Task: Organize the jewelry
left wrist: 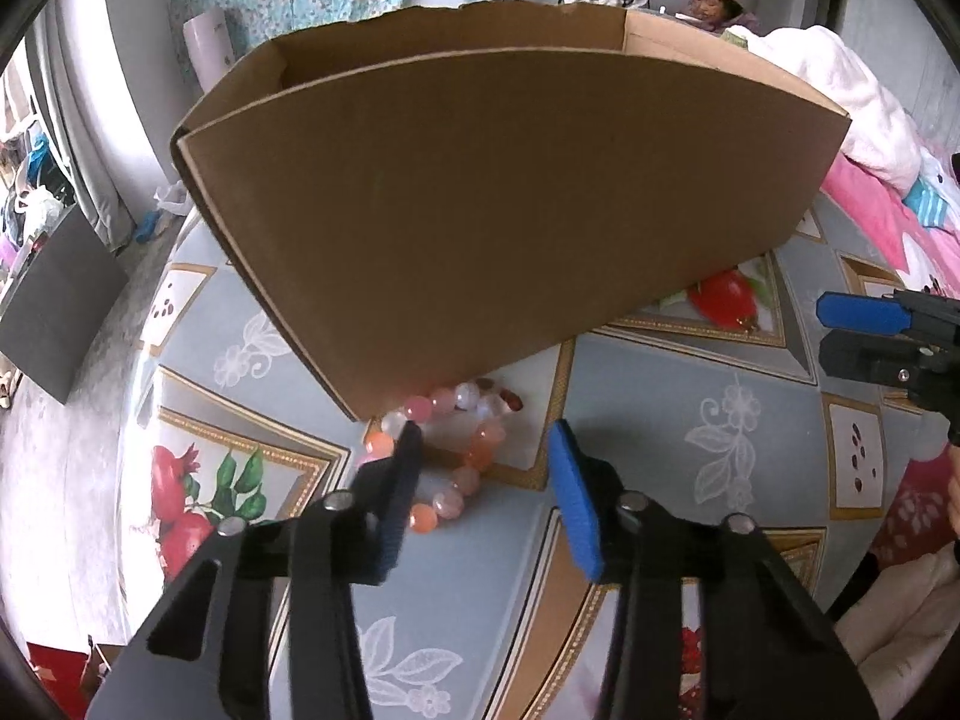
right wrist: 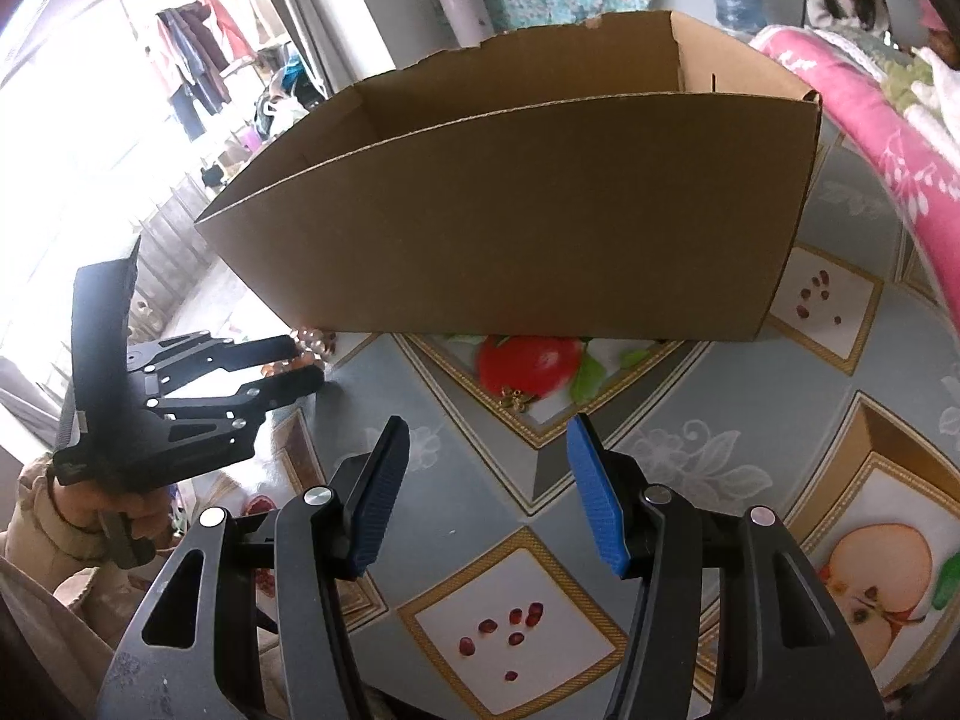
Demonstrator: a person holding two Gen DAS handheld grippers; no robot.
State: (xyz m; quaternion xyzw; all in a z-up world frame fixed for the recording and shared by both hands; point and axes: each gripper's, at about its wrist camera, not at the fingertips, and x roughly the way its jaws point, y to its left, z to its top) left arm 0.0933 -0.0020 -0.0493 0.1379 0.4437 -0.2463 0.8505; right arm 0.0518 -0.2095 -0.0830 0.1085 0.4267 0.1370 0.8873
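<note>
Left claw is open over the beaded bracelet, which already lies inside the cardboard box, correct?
Not quite. The left claw is open over the beaded bracelet, but the bracelet lies on the tablecloth outside the cardboard box, against its near corner, as the left wrist view shows.

A cardboard box (left wrist: 480, 192) stands on the worktop (left wrist: 660, 384), toward its far edge, with a bed (left wrist: 876, 180) beyond the worktop's right edge. A beaded bracelet (left wrist: 447, 456) lies on the worktop just in front of the box's near left corner, touching or nearly touching its wall. The left claw (left wrist: 483, 444) sits over the bracelet with its jaws apart, and the right claw (right wrist: 486, 438) is nearer the worktop's right side, before the box's front wall.
</note>
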